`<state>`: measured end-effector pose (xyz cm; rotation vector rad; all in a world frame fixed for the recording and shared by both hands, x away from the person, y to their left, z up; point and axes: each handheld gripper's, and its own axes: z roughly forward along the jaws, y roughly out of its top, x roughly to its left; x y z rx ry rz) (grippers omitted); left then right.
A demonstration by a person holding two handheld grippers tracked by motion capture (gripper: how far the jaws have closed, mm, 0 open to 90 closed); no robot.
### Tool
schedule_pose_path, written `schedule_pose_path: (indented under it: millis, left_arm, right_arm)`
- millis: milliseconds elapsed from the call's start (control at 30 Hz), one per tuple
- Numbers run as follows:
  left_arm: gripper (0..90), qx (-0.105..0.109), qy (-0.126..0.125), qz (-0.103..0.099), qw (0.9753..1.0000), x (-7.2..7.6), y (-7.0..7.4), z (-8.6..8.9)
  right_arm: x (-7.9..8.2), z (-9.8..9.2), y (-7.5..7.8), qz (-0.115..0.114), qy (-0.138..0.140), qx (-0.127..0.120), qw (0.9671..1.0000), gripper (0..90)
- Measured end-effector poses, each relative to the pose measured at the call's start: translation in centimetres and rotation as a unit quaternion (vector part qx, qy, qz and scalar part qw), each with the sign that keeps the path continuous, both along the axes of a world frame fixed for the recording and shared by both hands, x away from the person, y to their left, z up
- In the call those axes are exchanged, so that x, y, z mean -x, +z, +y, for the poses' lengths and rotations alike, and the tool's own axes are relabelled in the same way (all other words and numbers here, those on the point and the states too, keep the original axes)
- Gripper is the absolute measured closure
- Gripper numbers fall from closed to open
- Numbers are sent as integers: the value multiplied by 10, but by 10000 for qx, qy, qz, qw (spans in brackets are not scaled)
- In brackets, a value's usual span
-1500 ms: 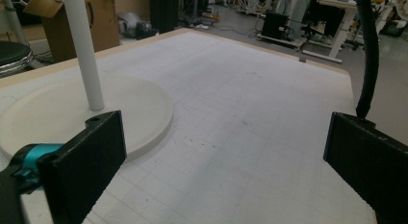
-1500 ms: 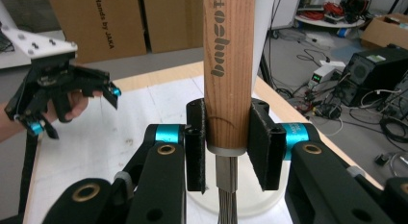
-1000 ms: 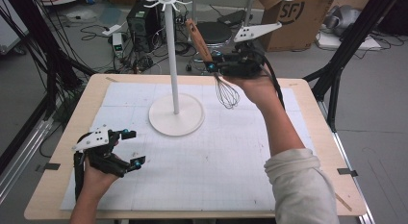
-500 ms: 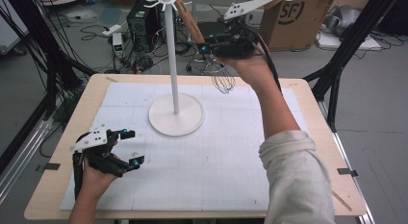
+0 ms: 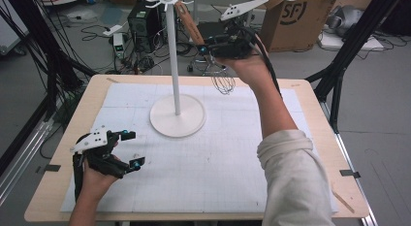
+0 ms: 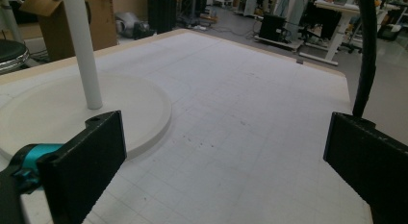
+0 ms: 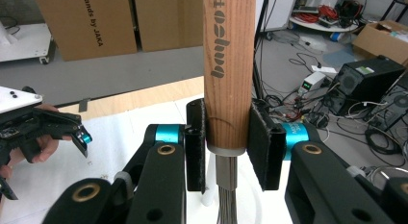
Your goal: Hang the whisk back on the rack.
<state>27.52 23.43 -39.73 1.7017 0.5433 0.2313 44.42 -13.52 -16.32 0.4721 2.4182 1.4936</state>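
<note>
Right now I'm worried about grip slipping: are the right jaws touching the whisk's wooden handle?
Touching. In the right gripper view, both black jaws of the right gripper press flat against the lower end of the whisk handle, with no gap on either side.

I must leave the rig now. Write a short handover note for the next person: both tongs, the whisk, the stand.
Right tongs: shut on the whisk at its wooden handle, held up in the air beside the white stand, wire end down.
Left tongs: open, holding nothing, low over the table's near left part.
Done: whisk is gripped and raised near the hooks on top of the stand.
Left: probably hang the whisk on a hook, then release.
</note>
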Motion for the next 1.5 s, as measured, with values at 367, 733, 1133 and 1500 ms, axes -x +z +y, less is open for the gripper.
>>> schedule_pose_path:
  millis: [367, 733, 1133, 1500]
  left_arm:
    - [17, 13, 2, -3, 10000, 0, 0, 1]
    - [17, 87, -24, 1, 10000, 1, 1, 1]
    - [17, 52, -59, 15, 10000, 1, 0, -1]
    - [17, -26, -75, 39, 10000, 1, -1, -2]
  right_arm:
    - [-5, 7, -6, 81, -70, 110, 9999, 710]
    - [-10, 21, -15, 149, -66, 254, 9995, 707]
    - [-5, 25, -17, 147, -46, 351, 9993, 484]
    - [4, 2, -24, 211, -263, 172, 9993, 389]
